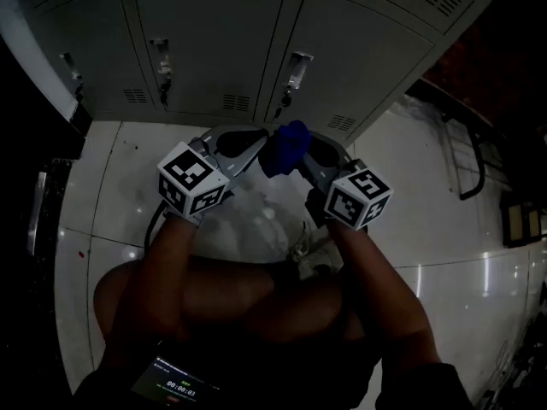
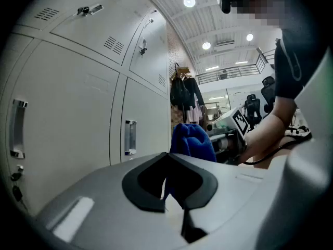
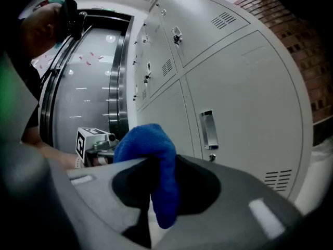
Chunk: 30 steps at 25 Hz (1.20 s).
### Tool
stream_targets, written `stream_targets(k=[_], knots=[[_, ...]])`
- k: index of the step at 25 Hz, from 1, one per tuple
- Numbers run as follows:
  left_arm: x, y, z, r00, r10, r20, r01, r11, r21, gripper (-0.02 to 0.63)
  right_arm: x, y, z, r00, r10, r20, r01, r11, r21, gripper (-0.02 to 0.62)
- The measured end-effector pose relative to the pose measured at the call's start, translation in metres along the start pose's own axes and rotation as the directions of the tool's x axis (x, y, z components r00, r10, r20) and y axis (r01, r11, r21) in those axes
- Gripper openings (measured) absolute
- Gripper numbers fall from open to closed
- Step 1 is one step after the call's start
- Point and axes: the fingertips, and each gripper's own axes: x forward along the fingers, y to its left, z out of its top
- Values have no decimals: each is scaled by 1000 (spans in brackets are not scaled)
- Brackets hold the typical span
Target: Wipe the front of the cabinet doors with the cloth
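A bunched blue cloth (image 1: 286,146) is held between both grippers just in front of the grey cabinet doors (image 1: 209,41). My left gripper (image 1: 261,150) comes at it from the left with its jaws closed on the cloth's edge (image 2: 192,139). From the right, my right gripper (image 1: 302,157) is shut on the cloth (image 3: 151,145), and a fold hangs down between its pads. The doors fill the left of the left gripper view (image 2: 67,113) and the right of the right gripper view (image 3: 244,103). The tips of both grippers are close together.
Door handles (image 1: 295,68) and vent slots (image 1: 237,102) mark the doors. White floor tiles (image 1: 111,186) lie below. The person's knees (image 1: 256,289) are under the grippers. A small screen (image 1: 175,387) shows at the bottom. A dark doorway (image 3: 96,77) is far left.
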Motion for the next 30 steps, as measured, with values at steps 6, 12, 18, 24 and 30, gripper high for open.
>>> stream_targets(k=[6,12,18,24,30], knots=[[2,5,-4,999,21,-39,-21,1000,0,0,-2,-9,8,995,-102,-17,102,994,-30,77],[1,15,-1,998,46,-43,-46,999,-4,2,3,-38,51,955,-297,-19,294,951,-93,77],[-3,19,7,999,50,-12,-51,999,-20,2,15,-57,122,910,-413,40,415,903,-109,77],[-6,20,12,998,60,6,-59,998,-33,0,40,-63,183,879,-465,103,474,875,-101,77],[-9,22,15,998,58,19,-57,997,-48,2,63,-73,202,859,-502,94,511,852,-113,77]])
